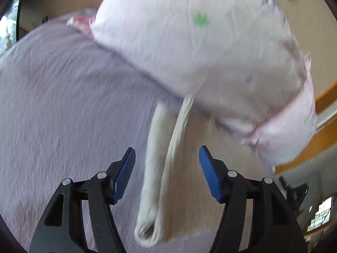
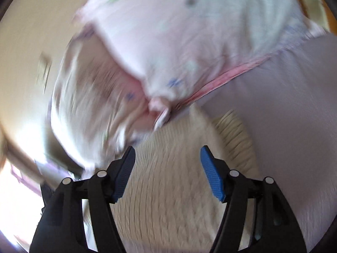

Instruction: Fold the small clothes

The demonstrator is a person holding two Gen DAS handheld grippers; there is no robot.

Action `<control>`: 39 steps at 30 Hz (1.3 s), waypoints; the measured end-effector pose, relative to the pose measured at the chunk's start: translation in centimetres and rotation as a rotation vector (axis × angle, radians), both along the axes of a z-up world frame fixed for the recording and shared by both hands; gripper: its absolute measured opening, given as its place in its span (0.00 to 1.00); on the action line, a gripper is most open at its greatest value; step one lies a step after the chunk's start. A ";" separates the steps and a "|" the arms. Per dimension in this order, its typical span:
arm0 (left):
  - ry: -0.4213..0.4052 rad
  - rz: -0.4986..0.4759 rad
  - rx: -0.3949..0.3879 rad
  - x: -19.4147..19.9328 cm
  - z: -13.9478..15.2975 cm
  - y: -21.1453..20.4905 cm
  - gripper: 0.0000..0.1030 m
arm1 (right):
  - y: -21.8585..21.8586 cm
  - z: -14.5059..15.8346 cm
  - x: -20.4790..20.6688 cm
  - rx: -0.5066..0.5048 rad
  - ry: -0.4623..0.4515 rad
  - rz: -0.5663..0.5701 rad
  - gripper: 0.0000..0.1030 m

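Note:
A small cream ribbed garment [image 1: 160, 168] lies folded on the lilac bed sheet [image 1: 63, 105]; its rolled edge is between and below my left gripper's blue pads. My left gripper [image 1: 167, 154] is open and empty above it. In the right wrist view the same cream ribbed garment [image 2: 168, 179] fills the space under my right gripper [image 2: 167, 154], which is open and empty. Both views are motion-blurred.
A large pale pink pillow with small flower prints [image 1: 200, 52] lies just beyond the garment; it also shows in the right wrist view [image 2: 168, 42]. The lilac sheet [image 2: 294, 105] spreads right. A wooden bed frame [image 1: 324, 130] and wall stand behind.

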State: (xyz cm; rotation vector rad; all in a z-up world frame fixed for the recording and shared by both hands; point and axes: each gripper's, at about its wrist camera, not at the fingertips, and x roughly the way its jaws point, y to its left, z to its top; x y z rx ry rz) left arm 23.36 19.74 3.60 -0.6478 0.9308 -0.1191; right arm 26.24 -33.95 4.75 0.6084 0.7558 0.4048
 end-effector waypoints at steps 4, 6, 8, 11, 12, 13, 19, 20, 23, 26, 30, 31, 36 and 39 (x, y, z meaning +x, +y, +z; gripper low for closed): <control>0.060 -0.061 -0.052 -1.2 -3.0 -1.1 0.60 | 2.5 0.0 -1.2 0.015 -0.001 0.088 0.65; 0.048 -0.084 -0.053 -1.1 -3.2 -1.8 0.60 | 3.4 0.3 -1.9 -0.003 -0.013 0.114 0.68; 0.040 -0.086 -0.055 -0.8 -3.1 -2.0 0.59 | 3.4 0.6 -2.7 -0.017 -0.026 0.124 0.71; 0.052 -0.067 -0.139 -0.2 -4.2 -1.7 0.24 | 2.6 0.5 -3.4 -0.012 -0.036 0.121 0.73; 0.059 -0.054 -0.195 0.1 -4.6 -1.6 0.18 | 2.3 0.4 -3.5 -0.006 -0.034 0.119 0.73; 0.062 -0.021 -0.252 0.1 -4.8 -1.2 0.17 | 1.8 0.3 -3.8 0.000 -0.032 0.116 0.73; -0.069 -0.102 -0.107 0.9 3.4 -7.0 0.14 | -2.4 1.3 -6.8 -0.023 -0.103 0.056 0.74; -0.091 -0.124 -0.092 1.2 4.8 -8.5 0.14 | -3.4 1.5 -7.5 -0.017 -0.120 0.033 0.75; -0.169 -0.261 -0.040 2.3 9.3 -17.2 0.13 | -6.8 1.6 -9.4 0.021 -0.144 -0.047 0.76; -0.198 -0.434 0.003 3.6 10.0 -28.2 0.14 | -9.4 1.0 -11.0 0.048 -0.140 -0.108 0.76; -0.103 -0.627 0.099 5.3 4.7 -41.8 0.16 | -12.1 -0.2 -12.2 0.096 -0.099 -0.173 0.76; -0.061 -0.654 0.126 5.6 3.3 -43.7 0.16 | -12.5 -0.4 -12.4 0.097 -0.085 -0.180 0.76; -0.133 -0.741 -0.106 4.1 4.2 -42.9 0.25 | -12.9 0.3 -12.3 0.030 -0.089 -0.148 0.76; -0.233 -0.709 -0.311 3.1 7.6 -37.5 0.83 | -12.1 0.9 -10.9 0.040 -0.104 -0.117 0.76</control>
